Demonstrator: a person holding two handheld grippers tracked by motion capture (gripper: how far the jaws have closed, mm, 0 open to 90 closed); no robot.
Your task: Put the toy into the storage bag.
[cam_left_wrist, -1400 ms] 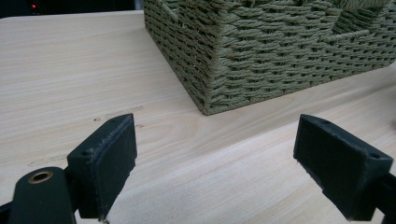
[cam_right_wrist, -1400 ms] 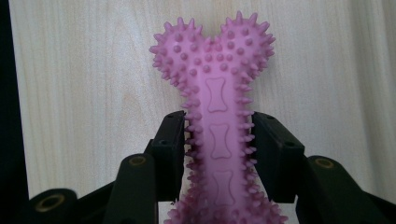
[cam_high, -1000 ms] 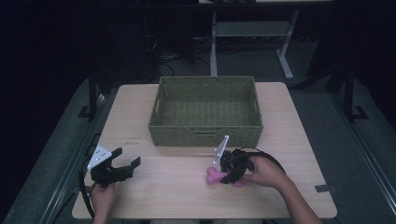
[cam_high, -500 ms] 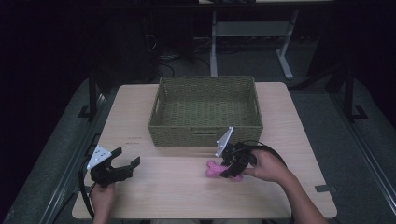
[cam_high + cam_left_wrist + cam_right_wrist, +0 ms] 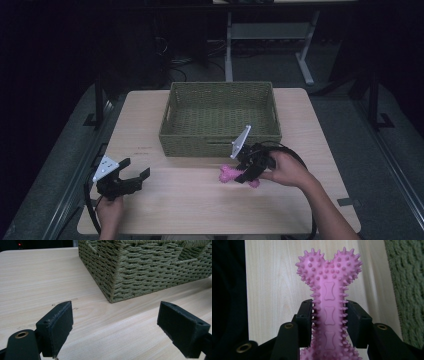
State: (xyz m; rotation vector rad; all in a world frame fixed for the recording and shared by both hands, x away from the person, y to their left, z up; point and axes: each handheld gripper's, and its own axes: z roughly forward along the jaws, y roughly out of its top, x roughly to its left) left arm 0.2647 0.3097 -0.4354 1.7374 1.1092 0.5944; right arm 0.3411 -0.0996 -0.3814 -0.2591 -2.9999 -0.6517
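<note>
The basket (image 5: pixel 220 120) stands on the tabletop (image 5: pixel 190 205), toward its far edge. The bone toy (image 5: pixel 231 174) lies just before the basket's near wall, right of centre, between the right tongs (image 5: pixel 246 176). The left tongs (image 5: pixel 131 172) sit near the tabletop's front left corner, well apart.

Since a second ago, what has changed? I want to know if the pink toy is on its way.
The right tool, shut on the pink bone toy, has carried it up off the table and slightly toward the woven basket. The grip is unchanged. The left tool stayed open in place, and the basket has not shifted.
</note>
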